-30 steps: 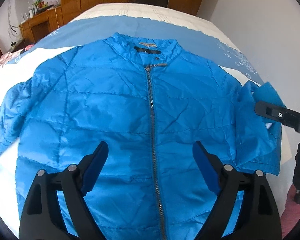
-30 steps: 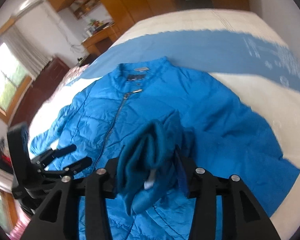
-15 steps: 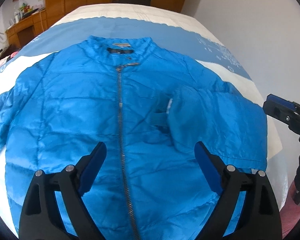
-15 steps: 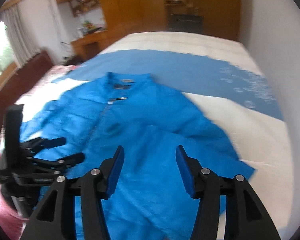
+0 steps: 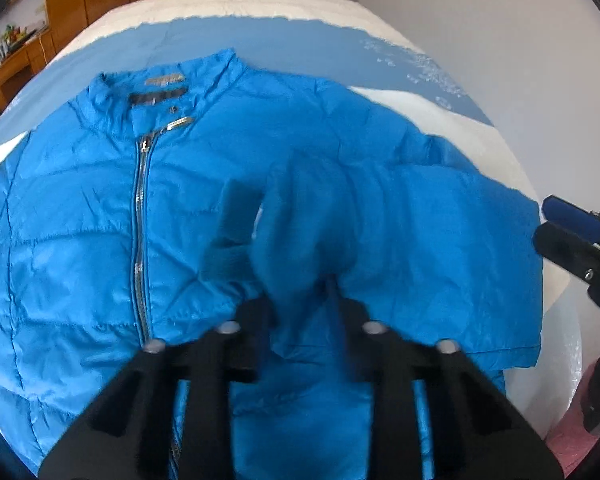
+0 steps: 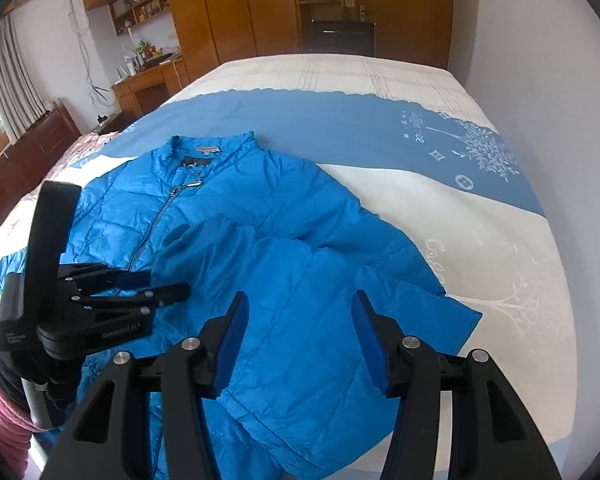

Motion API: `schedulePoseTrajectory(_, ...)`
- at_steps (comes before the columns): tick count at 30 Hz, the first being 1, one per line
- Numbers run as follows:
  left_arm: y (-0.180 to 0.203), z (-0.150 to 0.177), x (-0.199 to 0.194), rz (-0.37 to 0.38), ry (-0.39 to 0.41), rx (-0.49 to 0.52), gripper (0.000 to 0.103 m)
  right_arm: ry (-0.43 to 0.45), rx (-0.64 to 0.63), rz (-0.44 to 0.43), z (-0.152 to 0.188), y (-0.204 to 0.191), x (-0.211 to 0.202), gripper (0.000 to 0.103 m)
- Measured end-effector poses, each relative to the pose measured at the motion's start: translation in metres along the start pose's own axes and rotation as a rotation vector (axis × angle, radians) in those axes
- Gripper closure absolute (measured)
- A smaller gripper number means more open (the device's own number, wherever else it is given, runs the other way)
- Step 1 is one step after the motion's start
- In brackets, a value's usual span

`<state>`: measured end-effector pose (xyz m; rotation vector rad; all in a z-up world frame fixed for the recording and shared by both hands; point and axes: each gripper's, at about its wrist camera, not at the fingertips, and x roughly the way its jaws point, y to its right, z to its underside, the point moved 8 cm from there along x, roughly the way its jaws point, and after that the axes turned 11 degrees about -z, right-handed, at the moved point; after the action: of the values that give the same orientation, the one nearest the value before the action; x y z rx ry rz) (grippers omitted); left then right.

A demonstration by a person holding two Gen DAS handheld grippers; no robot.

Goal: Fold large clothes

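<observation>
Now my left gripper is closing on the folded-in sleeve of the jacket spread on the bed ahead, right gripper apart and empty; soft, light, slippery shell, so grab seams or cuffs.

No wording is reading clearly anywhere. White print is showing on the left claw's black body at nine o'clock, too blurred to make out, and the jacket's grey collar label is likewise staying illegible.
</observation>
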<state>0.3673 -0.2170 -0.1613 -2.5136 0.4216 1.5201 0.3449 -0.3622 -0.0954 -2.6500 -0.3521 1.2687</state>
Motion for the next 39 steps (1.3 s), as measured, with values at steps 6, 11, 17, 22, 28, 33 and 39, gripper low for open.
schedulePoseTrajectory(6,-0.021,-0.011,-0.022,0.050,0.056,-0.115,0.097,0.014,-0.018,0.007,0.001,-0.002,-0.004,0.049)
schedulePoseTrajectory(11,-0.076,-0.023,-0.059,-0.058,0.183,-0.209,0.097,0.039,-0.039,-0.008,-0.002,-0.010,-0.009,0.049)
schedulePoseTrajectory(17,-0.145,-0.022,-0.070,-0.215,0.219,-0.296,0.097,0.034,-0.055,-0.027,-0.002,-0.020,-0.006,0.049)
schedulePoseTrajectory(22,-0.187,-0.015,-0.066,-0.295,0.206,-0.365,0.097,0.011,-0.049,-0.033,-0.004,-0.022,0.006,0.049)
schedulePoseTrajectory(28,-0.222,-0.008,-0.055,-0.311,0.175,-0.431,0.096,-0.028,-0.053,-0.042,-0.006,-0.026,0.029,0.049)
schedulePoseTrajectory(33,-0.235,0.000,-0.034,-0.355,0.143,-0.424,0.090,-0.100,-0.005,-0.059,-0.002,-0.015,0.065,0.049)
schedulePoseTrajectory(39,-0.245,0.015,-0.026,-0.353,0.102,-0.448,0.070,-0.139,0.032,-0.070,0.006,-0.004,0.086,0.049)
